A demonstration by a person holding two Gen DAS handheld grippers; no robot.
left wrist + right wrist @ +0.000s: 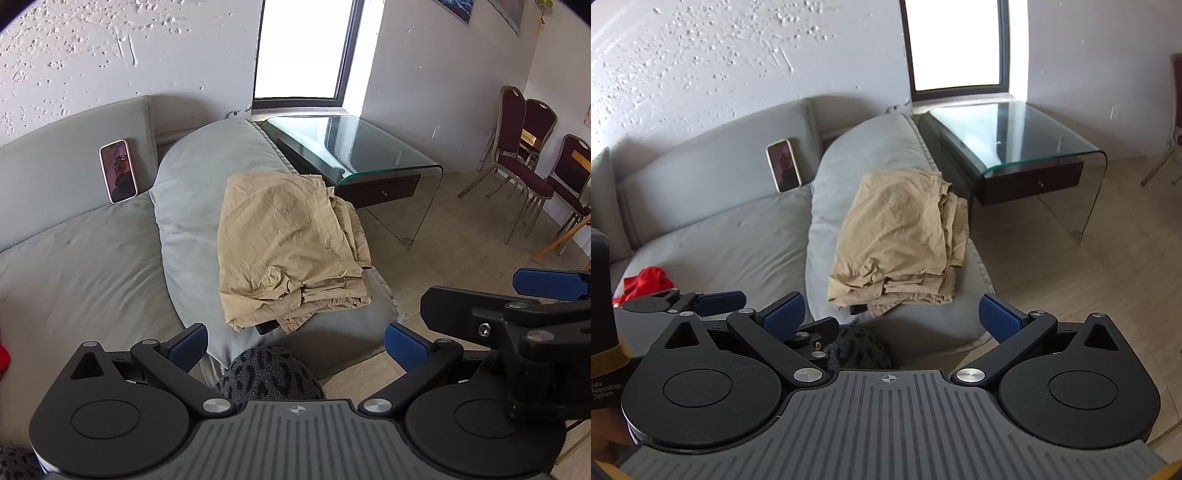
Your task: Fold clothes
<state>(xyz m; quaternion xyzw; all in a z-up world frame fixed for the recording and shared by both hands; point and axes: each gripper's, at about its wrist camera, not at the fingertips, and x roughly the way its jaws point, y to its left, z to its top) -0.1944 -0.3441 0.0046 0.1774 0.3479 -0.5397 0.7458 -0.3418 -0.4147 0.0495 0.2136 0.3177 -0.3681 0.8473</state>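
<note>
A tan garment [288, 247] [901, 236] lies folded in a stack on the grey sofa's wide padded arm [192, 192] [857, 155]. My left gripper [295, 343] is held back from it, near the arm's front end, open and empty. My right gripper [890, 314] is also open and empty, a similar distance short of the garment. Both grippers sit side by side: the right one's blue fingers [546, 282] show at the right edge of the left wrist view. A red garment [646, 282] lies crumpled on the sofa seat to the left.
A phone [118, 170] [783, 170] leans upright against the sofa back. A glass side table [369, 155] [1027, 140] stands right of the sofa arm, under a window. Dark red chairs [524, 162] line the right wall. A spotted grey fabric [269, 373] sits just below the grippers.
</note>
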